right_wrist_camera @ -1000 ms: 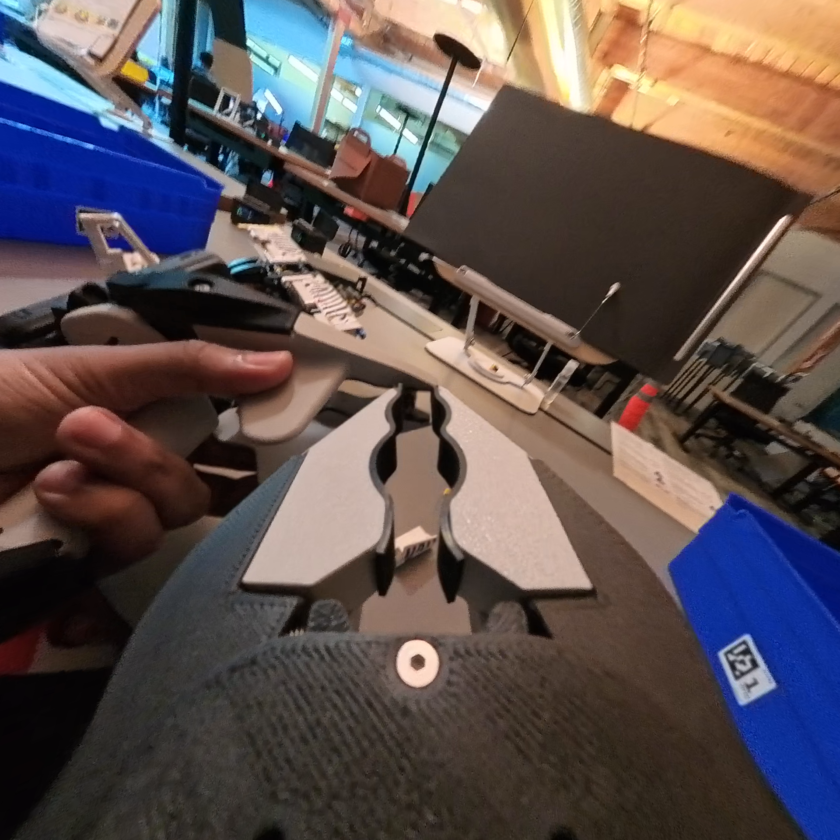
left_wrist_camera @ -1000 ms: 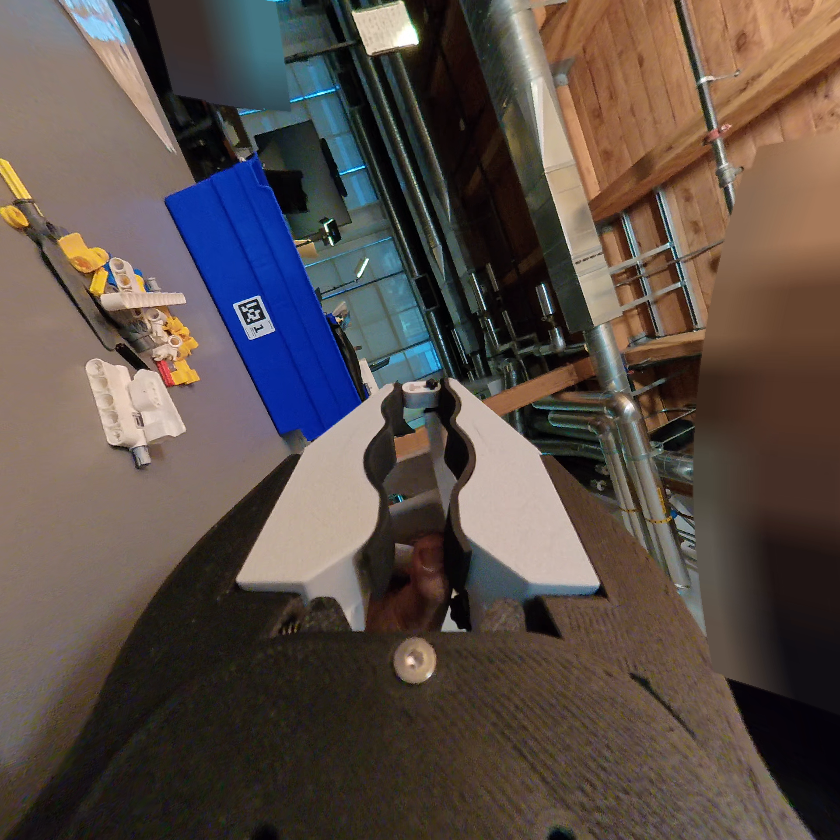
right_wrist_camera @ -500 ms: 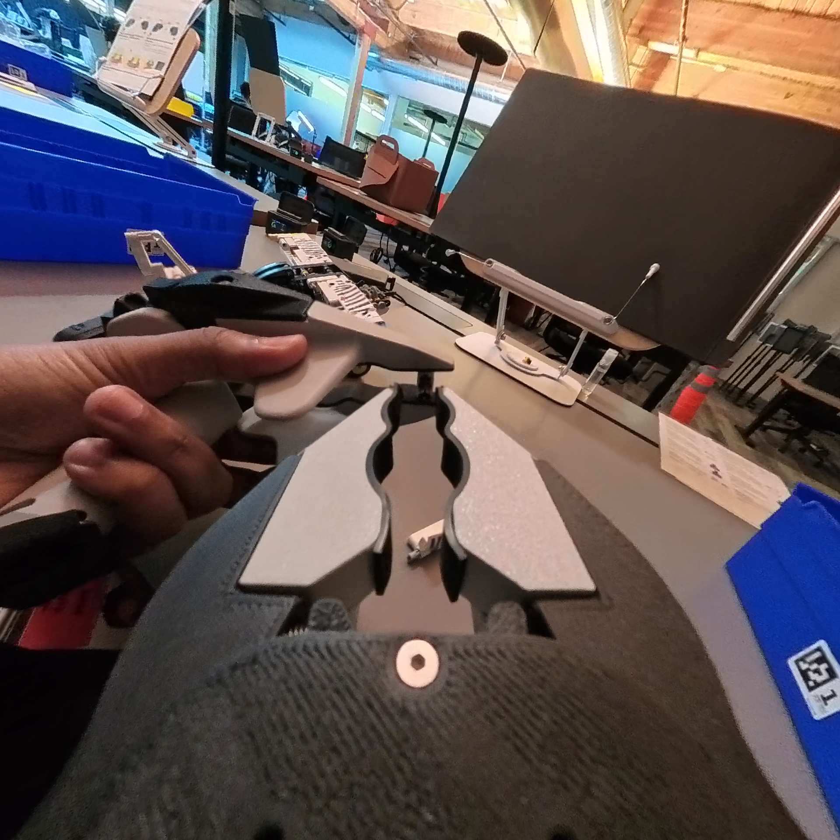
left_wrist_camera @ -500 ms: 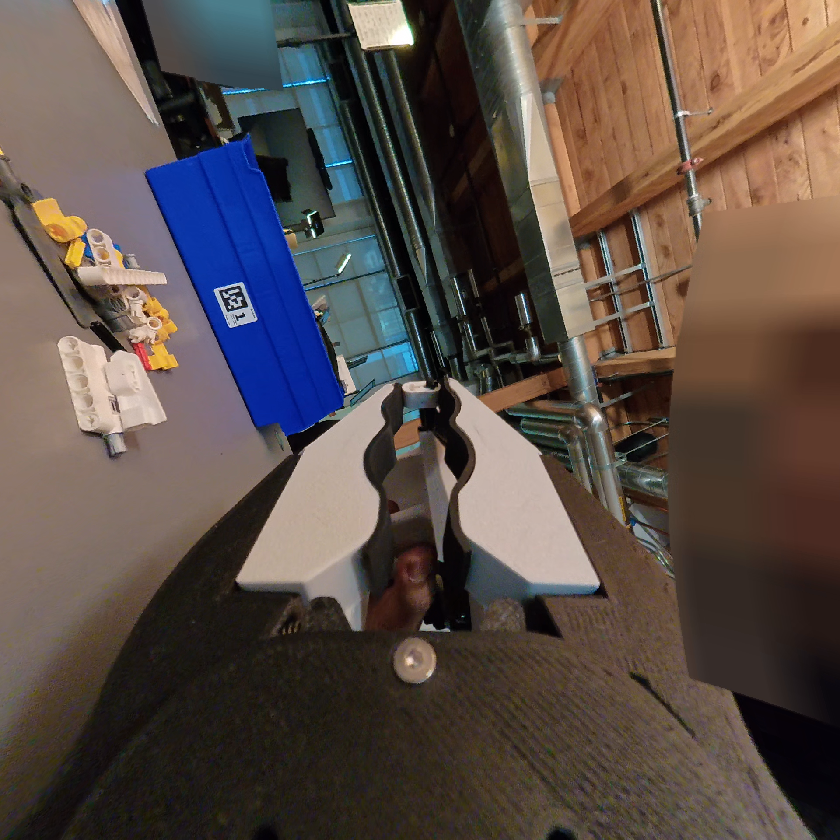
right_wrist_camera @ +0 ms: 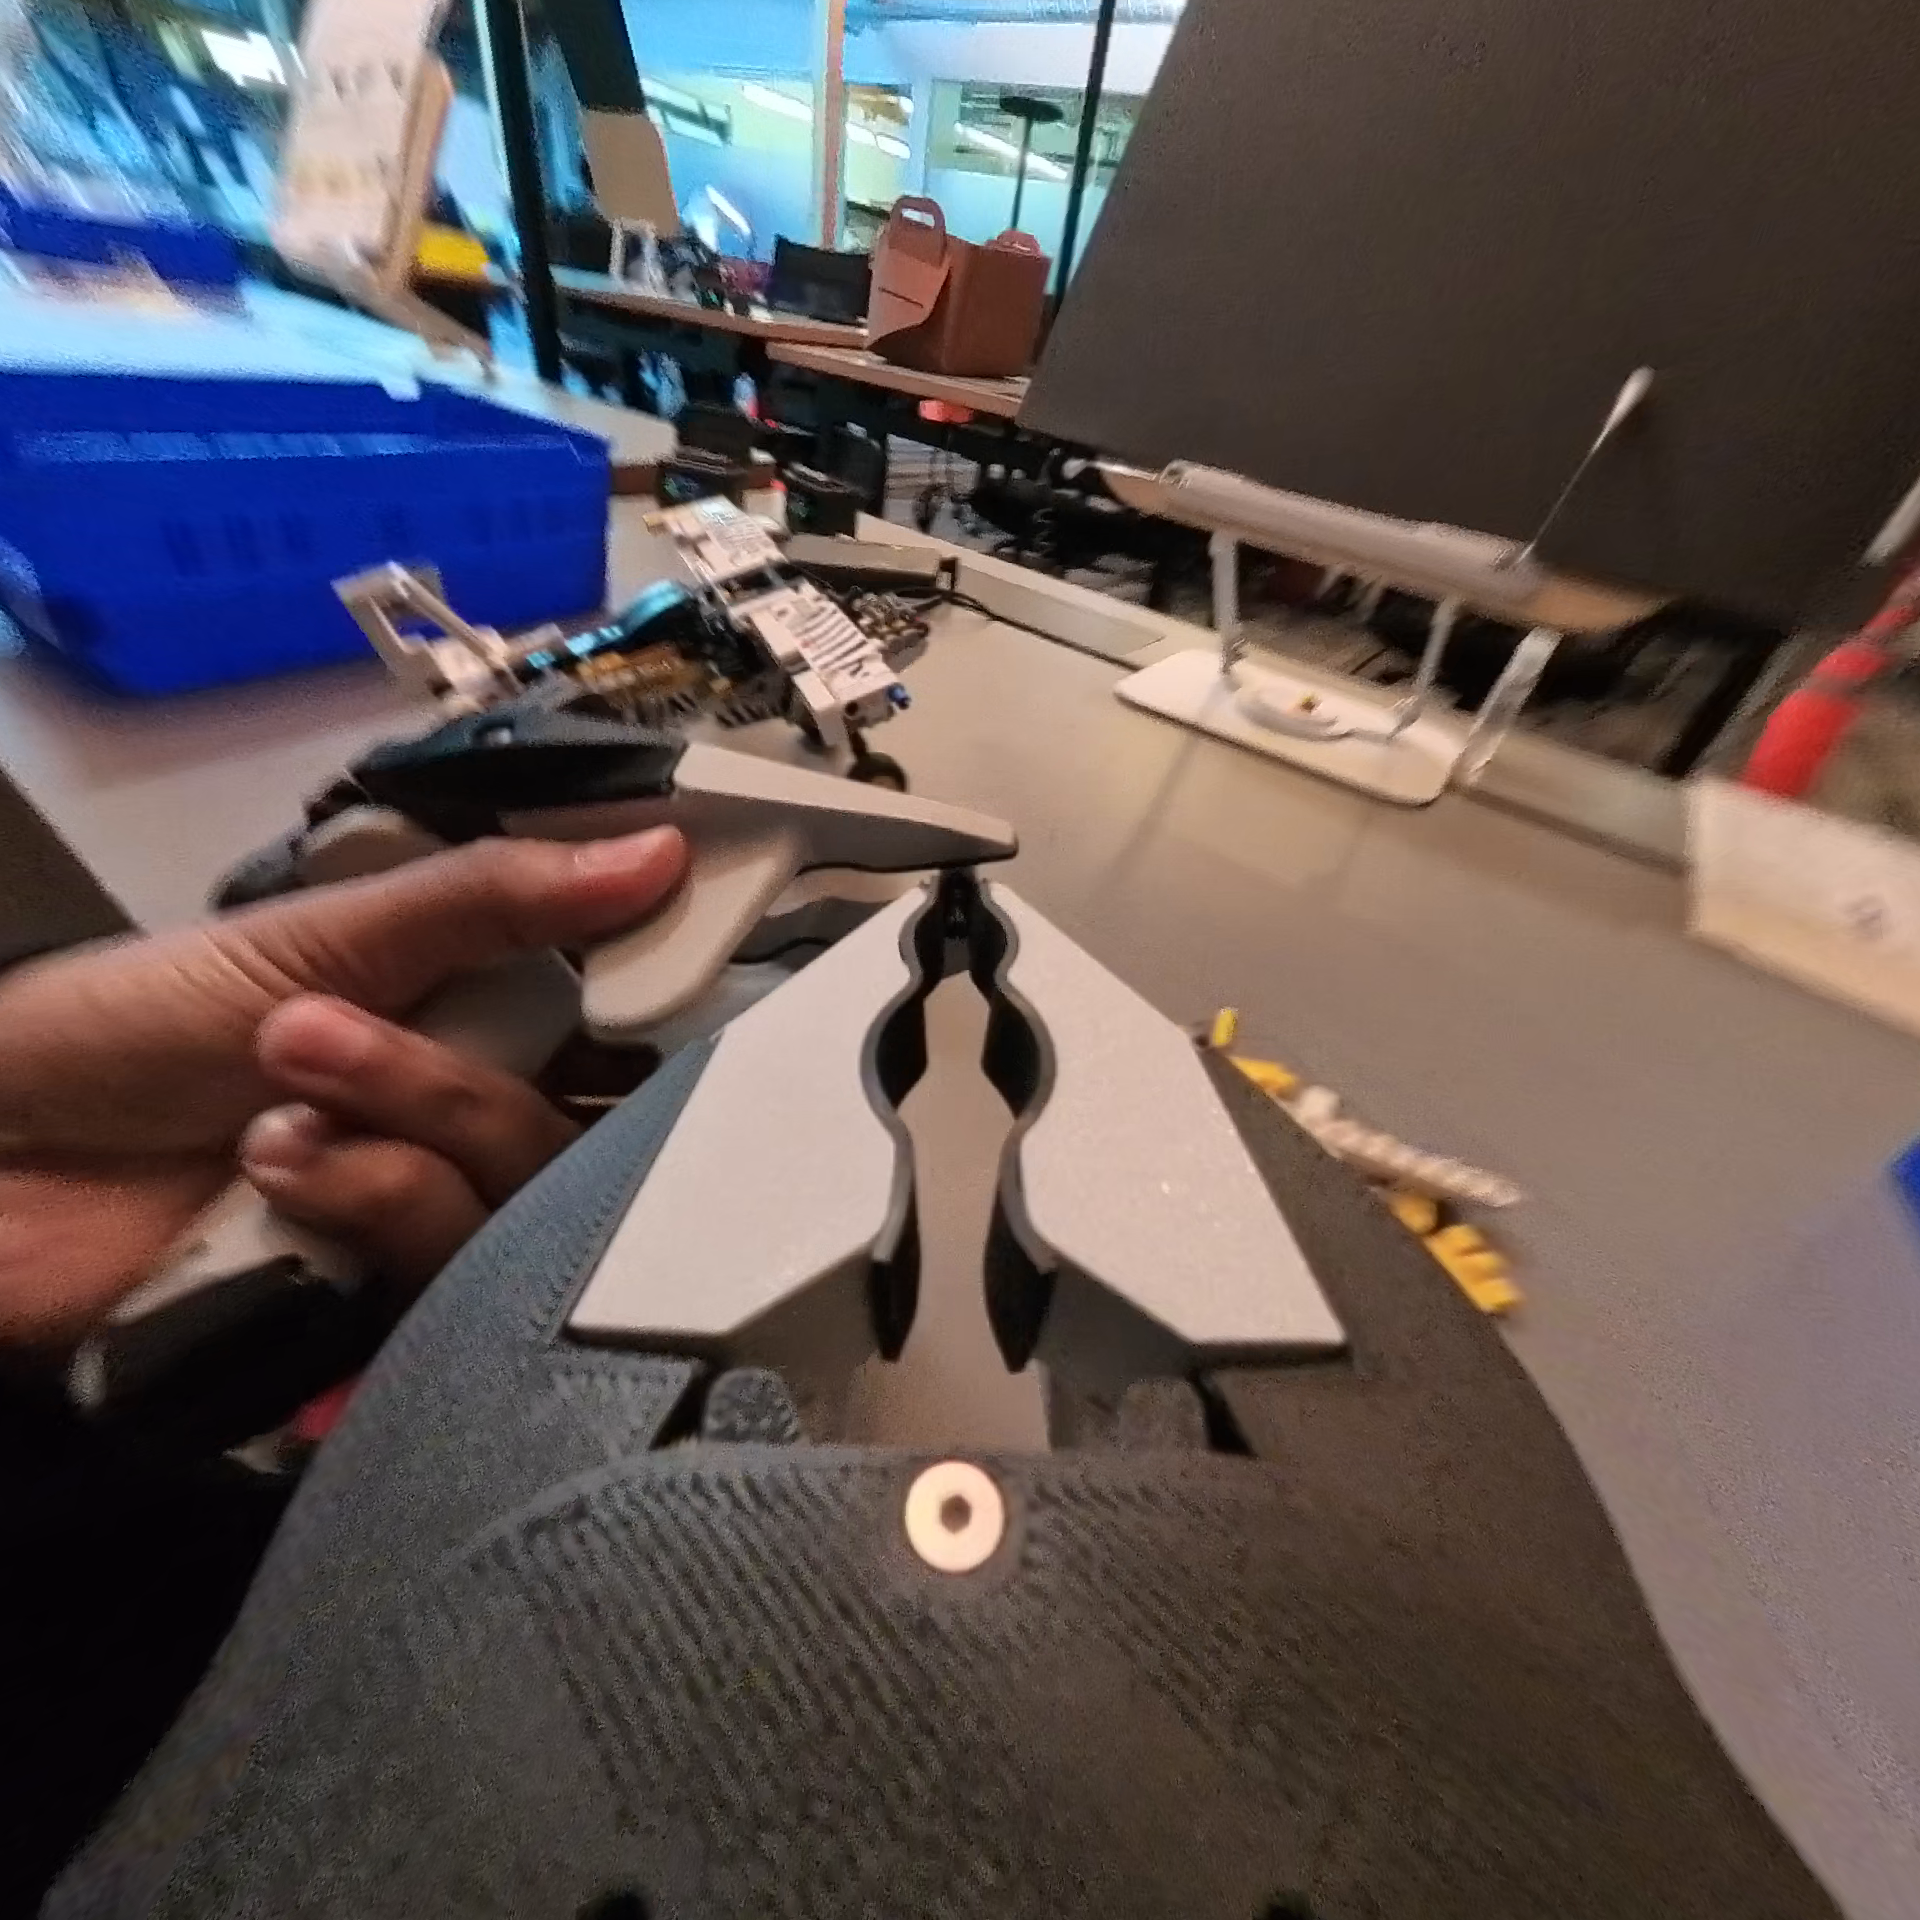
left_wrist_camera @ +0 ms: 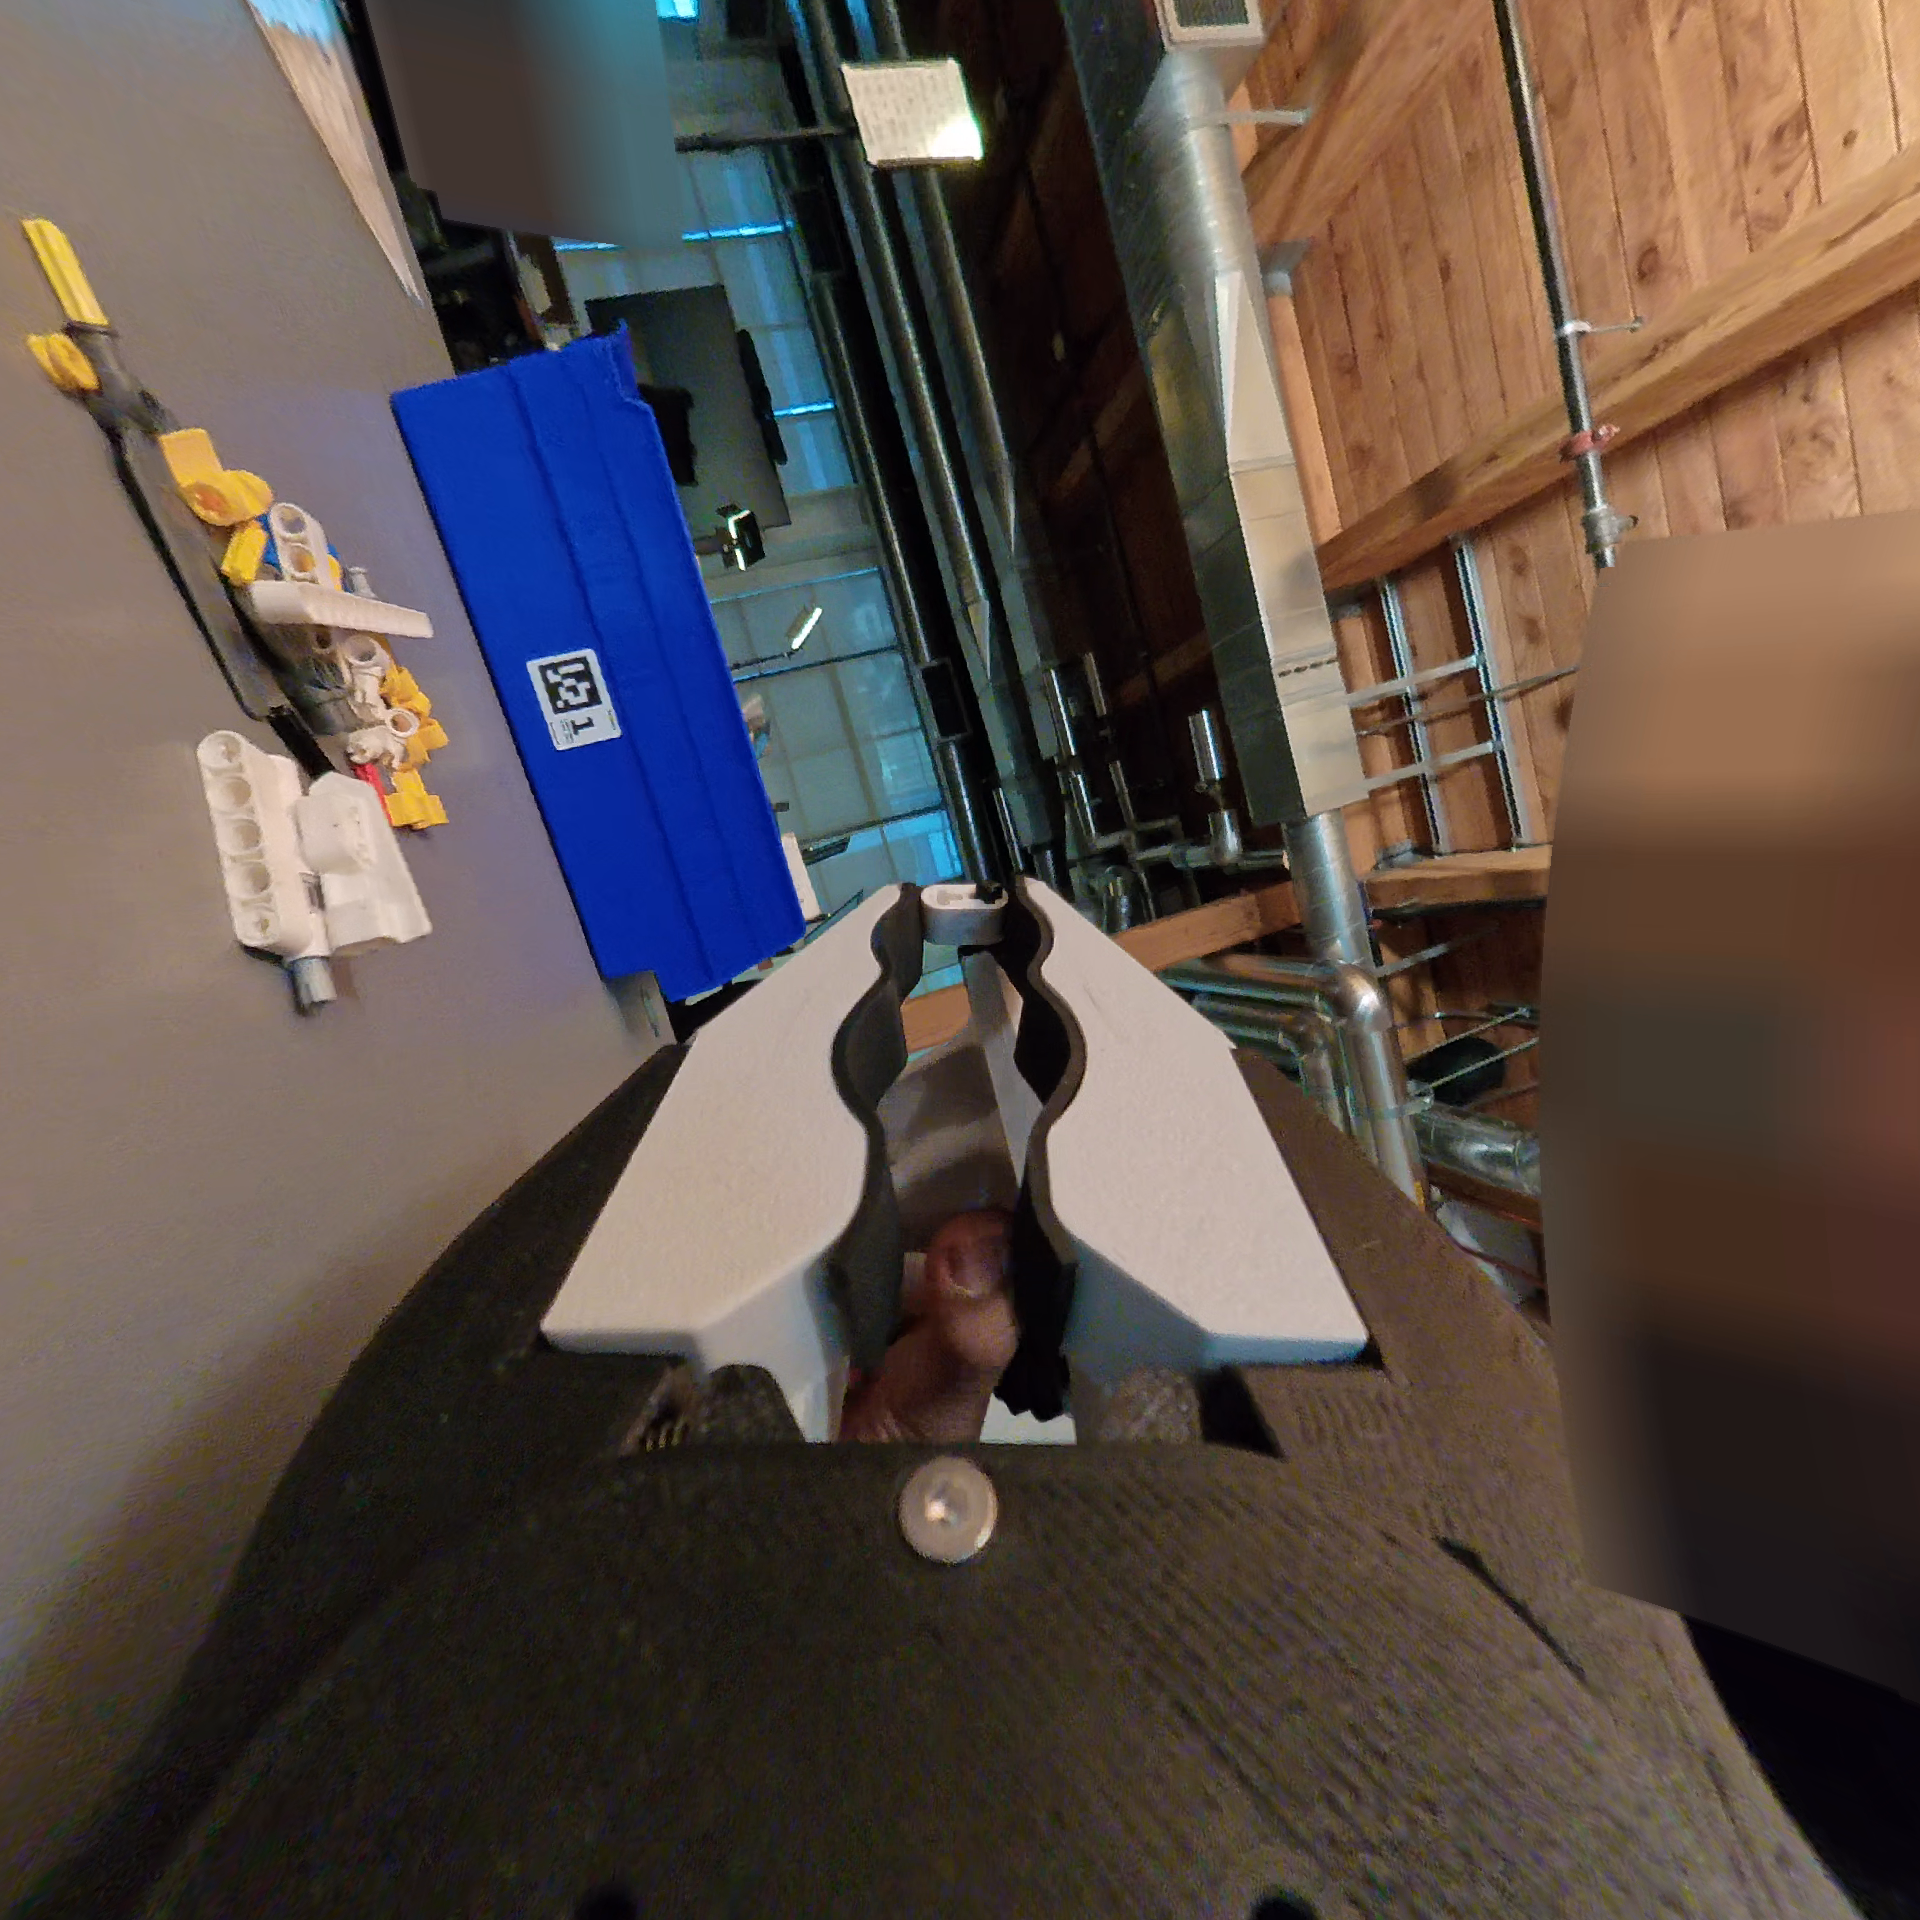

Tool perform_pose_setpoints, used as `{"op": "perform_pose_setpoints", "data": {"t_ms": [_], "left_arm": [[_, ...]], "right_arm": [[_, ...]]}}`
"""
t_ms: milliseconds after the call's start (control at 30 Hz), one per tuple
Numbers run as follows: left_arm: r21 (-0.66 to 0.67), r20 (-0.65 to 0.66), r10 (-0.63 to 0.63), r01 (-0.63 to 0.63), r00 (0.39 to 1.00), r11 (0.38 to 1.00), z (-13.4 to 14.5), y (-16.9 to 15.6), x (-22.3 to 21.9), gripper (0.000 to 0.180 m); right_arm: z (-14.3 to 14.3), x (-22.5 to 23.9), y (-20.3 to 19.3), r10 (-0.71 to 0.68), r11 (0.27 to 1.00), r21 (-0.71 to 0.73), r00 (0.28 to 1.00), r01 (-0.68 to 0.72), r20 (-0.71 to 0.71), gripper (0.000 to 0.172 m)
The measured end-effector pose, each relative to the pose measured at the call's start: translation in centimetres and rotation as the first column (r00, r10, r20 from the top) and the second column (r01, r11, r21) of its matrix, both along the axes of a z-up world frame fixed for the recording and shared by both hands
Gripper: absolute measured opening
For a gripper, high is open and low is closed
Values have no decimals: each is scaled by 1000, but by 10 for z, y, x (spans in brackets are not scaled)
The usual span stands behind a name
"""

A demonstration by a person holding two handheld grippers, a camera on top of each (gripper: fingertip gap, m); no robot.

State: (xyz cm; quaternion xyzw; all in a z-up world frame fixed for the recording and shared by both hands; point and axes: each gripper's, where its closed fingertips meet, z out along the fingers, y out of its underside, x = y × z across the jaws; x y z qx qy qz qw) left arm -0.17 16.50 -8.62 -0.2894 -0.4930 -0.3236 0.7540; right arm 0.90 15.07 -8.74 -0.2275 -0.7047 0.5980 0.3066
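Both grippers meet tip to tip above the grey table, each pinching a small part.

The left gripper is clamped on a small light grey piece; the right gripper, directly under the left one's tip, has its fingertips together on a small black pin; loose white and yellow parts lie near a blue bin; a second ago the right fingers stood apart, while the left grasp is unchanged.

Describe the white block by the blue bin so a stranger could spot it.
Start at the long blue plastic bin on the grey table. Beside it lies a cluster of small building parts; the chunky white plastic block sits at its near end, alone all white, with a row of round holes.
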Motion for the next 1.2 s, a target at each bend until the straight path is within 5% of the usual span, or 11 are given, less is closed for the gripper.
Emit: {"op": "perform_pose_setpoints", "data": {"t_ms": [167, 233, 300, 400, 567, 667, 733, 833, 900, 1000, 1200], "left_arm": [[-35, -25, 21, -22, 999, 999, -1, 2, -2, 10], [-46, -18, 24, -25, 1000, 999, -2, 3, -3, 10], [-38, 16, 30, -29, 999, 999, -8, 2, -5, 10], [-36, 75, 53, -50, 996, 998, -18, -2, -6, 10], [-18, 149, 58, -56, 987, 998, -30, -4, -7, 9], [-12, 109, 57, -56, 992, 998, -26, -6, -3, 9], [-11, 81, 62, -61, 995, 998, -20, -7, 1, 9], [-17, 69, 72, -71, 995, 997, -19, -9, 4, 9], [-29, 88, 87, -84, 992, 996, -23, -11, 3, 9], [-20, 137, 94, -92, 986, 996, -31, -14, 2, 9], [-36, 164, 101, -97, 981, 995, -36, -13, 1, 9]], "right_arm": [[1, 0, 4, 273, 856, -510, 910, -82, 312, 0], [-2, -1, 5, 307, 822, -565, 893, -74, 330, 0], [-8, -2, 4, 216, 891, -449, 929, -62, 300, 1], [-18, -3, 0, 11, 998, -71, 992, -3, 123, 2], [-30, -3, -2, -56, 988, 144, 998, 54, 12, 2], [-24, 3, -4, 135, 972, -224, 954, -74, 269, 1], [-19, 6, -5, 337, 848, -523, 855, -93, 394, 1], [-18, 9, -6, 480, 715, -697, 768, -63, 423, 0], [-23, 9, -8, 418, 778, -624, 804, -75, 423, 0], [-31, 9, -11, 150, 968, -240, 942, -77, 300, 2], [-38, 7, -8, -67, 966, 249, 997, 74, -40, 3]]}}
